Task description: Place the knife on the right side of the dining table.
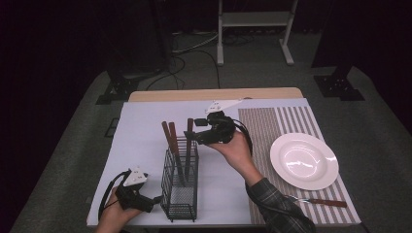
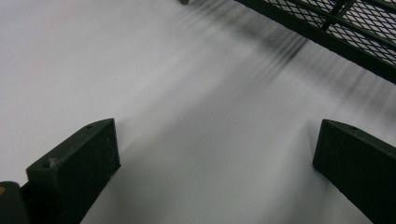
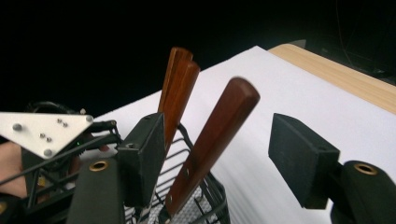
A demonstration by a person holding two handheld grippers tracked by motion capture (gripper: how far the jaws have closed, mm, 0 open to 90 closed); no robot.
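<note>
Right gripper (image 1: 190,129) hangs over the black wire basket (image 1: 180,187) on the white table (image 1: 141,131), its jaws spread around a brown handle (image 3: 219,135) without touching it. Two more handles (image 1: 168,131) stand in the basket. Left gripper (image 1: 156,199) rests beside the basket, jaws spread wide.

Left hand-held gripper (image 1: 156,199) low at 7 o'clock, jaws wide apart, nothing between. Right hand-held gripper (image 1: 190,134) raised at centre, pointing 9 o'clock, jaws parted.
</note>
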